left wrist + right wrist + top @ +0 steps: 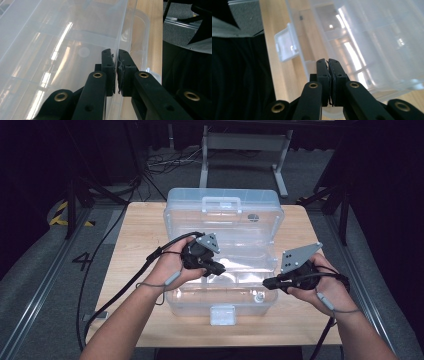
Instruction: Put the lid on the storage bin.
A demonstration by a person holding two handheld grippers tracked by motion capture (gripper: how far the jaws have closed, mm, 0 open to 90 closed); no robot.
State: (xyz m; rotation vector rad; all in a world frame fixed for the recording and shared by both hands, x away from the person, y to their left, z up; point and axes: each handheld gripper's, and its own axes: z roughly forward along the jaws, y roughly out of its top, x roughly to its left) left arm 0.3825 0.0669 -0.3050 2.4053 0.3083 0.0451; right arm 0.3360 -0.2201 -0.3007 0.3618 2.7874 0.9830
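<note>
Wooden table [135,227] on grey floor [35,265], dark surroundings.

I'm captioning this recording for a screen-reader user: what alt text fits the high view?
A person's two hands hold black grippers over a clear plastic storage box on a wooden table. The left gripper sits over the box's middle and the right gripper at its right front edge, both with jaws shut.

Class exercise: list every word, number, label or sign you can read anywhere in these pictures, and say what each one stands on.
"4": a dark figure marked on the grey floor, left of the wooden table.
Yellow and black hazard stripes, with no wording, lie on the floor farther back on the left.
The clear plastic box, its front latch and the grey plates on the claws bear no readable text.
</note>
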